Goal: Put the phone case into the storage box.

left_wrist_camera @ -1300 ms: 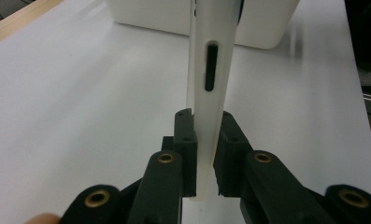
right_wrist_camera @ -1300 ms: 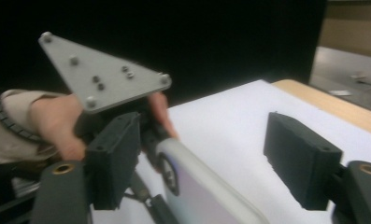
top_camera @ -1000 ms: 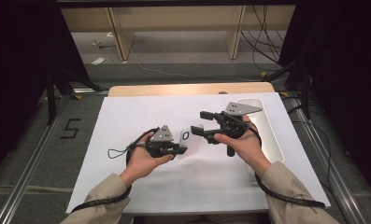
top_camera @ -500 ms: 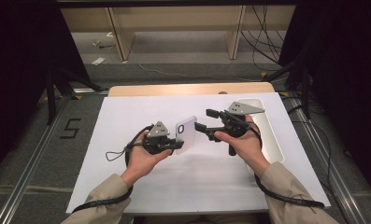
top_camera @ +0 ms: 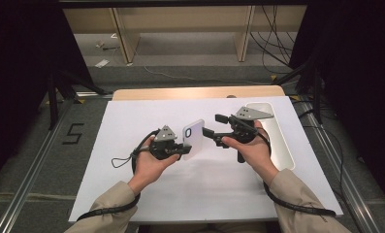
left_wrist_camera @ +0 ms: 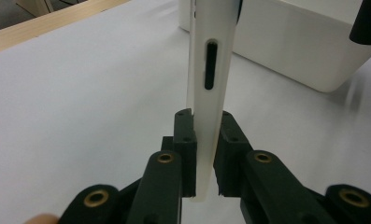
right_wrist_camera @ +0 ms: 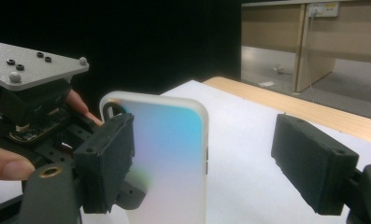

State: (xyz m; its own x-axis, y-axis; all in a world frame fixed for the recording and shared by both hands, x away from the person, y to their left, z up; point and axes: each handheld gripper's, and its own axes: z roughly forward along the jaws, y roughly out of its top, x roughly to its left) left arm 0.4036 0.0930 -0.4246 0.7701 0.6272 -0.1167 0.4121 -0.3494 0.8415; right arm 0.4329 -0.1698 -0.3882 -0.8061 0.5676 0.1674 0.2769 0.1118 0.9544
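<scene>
Phone case (top_camera: 193,138), frosted white with rounded corners, stands pinched in left tool (left_wrist_camera: 206,154); right tool (right_wrist_camera: 216,163) spread.

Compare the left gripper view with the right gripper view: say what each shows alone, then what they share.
Left gripper view: the phone case edge-on with its side slot, clamped between the left gripper pads, and a white tray behind.
Right gripper view: the case's iridescent back, the open right gripper with its jaws on either side of the case, and the left gripper's grey plate.
Both: the case and the white table cover.
</scene>
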